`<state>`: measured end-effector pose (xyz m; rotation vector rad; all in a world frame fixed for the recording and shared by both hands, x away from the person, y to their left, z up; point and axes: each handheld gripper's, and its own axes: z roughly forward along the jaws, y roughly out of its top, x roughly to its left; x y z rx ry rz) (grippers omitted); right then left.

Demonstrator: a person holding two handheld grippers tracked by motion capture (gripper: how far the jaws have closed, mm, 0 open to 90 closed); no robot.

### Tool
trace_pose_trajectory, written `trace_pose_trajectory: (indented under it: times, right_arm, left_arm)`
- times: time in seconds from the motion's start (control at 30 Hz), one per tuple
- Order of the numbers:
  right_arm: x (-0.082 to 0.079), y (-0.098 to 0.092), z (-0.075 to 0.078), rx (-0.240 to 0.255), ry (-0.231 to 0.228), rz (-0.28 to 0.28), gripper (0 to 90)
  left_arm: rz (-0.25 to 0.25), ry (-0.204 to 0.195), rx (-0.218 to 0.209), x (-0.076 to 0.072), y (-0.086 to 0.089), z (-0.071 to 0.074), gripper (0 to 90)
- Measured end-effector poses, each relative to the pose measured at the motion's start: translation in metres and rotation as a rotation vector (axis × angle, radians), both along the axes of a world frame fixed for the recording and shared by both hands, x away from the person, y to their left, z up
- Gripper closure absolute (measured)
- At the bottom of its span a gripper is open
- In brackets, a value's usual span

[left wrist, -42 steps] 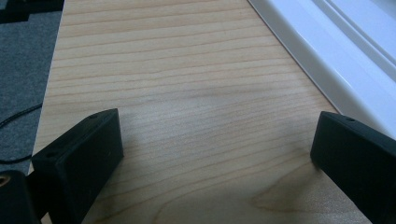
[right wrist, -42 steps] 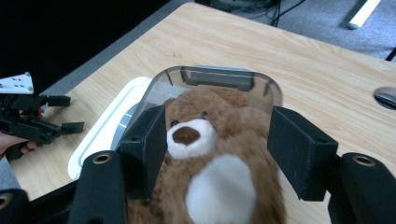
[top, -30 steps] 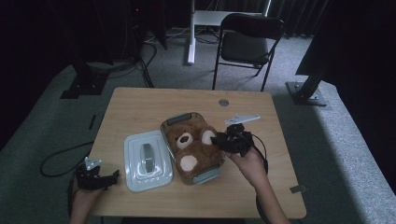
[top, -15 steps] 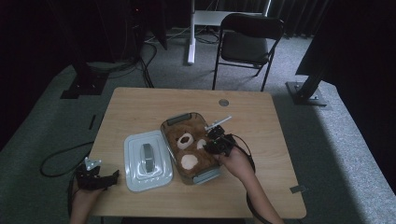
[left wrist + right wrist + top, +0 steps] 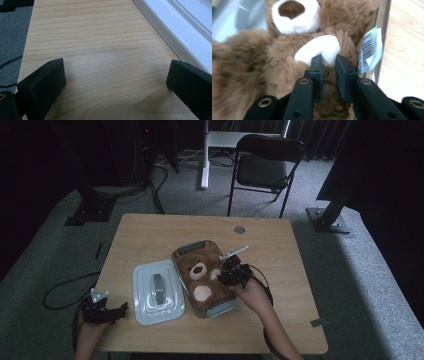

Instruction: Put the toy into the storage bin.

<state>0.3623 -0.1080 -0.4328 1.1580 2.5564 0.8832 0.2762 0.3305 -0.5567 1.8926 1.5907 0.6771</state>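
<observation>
A brown teddy bear (image 5: 196, 282) with white patches lies stuffed in a clear container (image 5: 192, 247) at the table's middle. My right gripper (image 5: 226, 274) reaches into it from the right. In the right gripper view the right gripper (image 5: 329, 62) pinches the fur at the bear's white paw (image 5: 322, 48), beside a barcode tag (image 5: 369, 50). Its jaws have just eased open slightly, with fur still pressed between them. My left gripper (image 5: 119, 309) rests at the table's near left corner. Seen in its own view, the left gripper (image 5: 115, 80) is wide open over bare wood.
The container's white lid (image 5: 157, 291) with a grey handle lies flat left of the container, and its edge (image 5: 180, 27) runs next to the left gripper. A cable hole (image 5: 239, 229) sits at the far table edge. A folding chair (image 5: 265, 165) stands behind the table.
My right gripper has moved left and down from beside the container onto the bear and closed on its paw. The left gripper has stayed still.
</observation>
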Motion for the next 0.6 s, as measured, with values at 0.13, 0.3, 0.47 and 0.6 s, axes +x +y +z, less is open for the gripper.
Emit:
trace_pose_trajectory:
  times: [0.13, 0.3, 0.47, 0.6]
  right_arm:
    - [-0.005, -0.013, 0.011, 0.101, -0.012, -0.001, 66.0]
    - [-0.027, -0.025, 0.038, 0.199, -0.072, 0.005, 55.9]
    - [-0.051, -0.021, 0.053, 0.235, -0.109, 0.063, 52.4]
    - [-0.073, -0.010, 0.057, 0.266, -0.106, 0.165, 61.5]
  left_arm:
    - [0.000, -0.002, 0.000, 0.000, 0.000, 0.000, 3.0]
    - [0.001, -0.002, -0.001, 0.000, 0.000, 0.000, 3.0]
    - [0.001, 0.000, -0.001, 0.000, 0.000, 0.000, 3.0]
    - [0.001, -0.001, -0.001, 0.000, 0.000, 0.000, 3.0]
